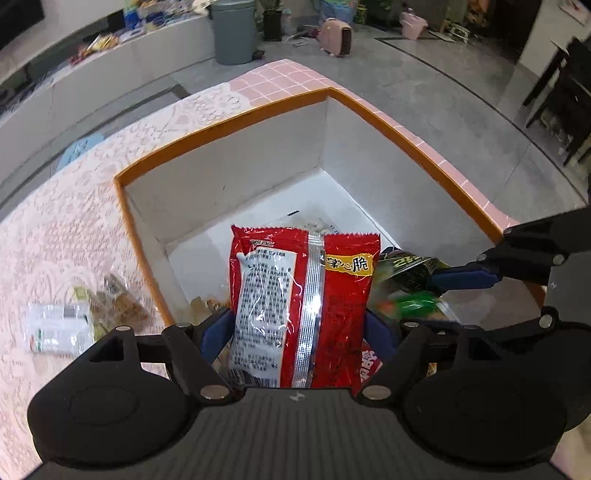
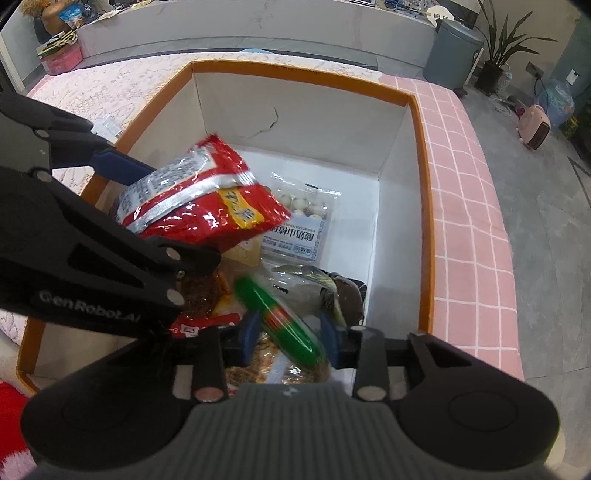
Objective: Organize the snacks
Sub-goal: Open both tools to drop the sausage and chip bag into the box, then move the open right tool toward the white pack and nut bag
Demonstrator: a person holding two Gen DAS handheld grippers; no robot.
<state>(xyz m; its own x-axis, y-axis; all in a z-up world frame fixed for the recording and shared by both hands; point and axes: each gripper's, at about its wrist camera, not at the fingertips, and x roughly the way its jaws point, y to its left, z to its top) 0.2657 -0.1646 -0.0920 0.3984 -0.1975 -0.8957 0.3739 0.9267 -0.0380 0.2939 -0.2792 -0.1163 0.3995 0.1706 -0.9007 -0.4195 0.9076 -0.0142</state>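
Observation:
An orange-rimmed white box [image 1: 221,140] [image 2: 295,72] on the pink table holds several snack packets. A red noodle-snack packet [image 1: 299,295] [image 2: 199,206] stands over the box between the wide-spread blue pads of my left gripper [image 1: 298,334] [image 2: 155,214]; the pads sit at its edges without squeezing it. My right gripper [image 2: 290,341] is open low inside the box, with a blurred green stick-shaped snack [image 2: 284,321] [image 1: 413,304] loose between its pads. One of the right gripper's blue fingers [image 1: 461,277] shows at the right of the left wrist view.
In the box lie a clear bag of white balls [image 2: 299,206], a dark packet [image 2: 343,295] and orange and red wrappers. Clear-wrapped snacks [image 1: 55,328] [image 1: 118,299] lie on the lace cloth left of the box. A grey bin [image 1: 234,31] stands on the floor beyond.

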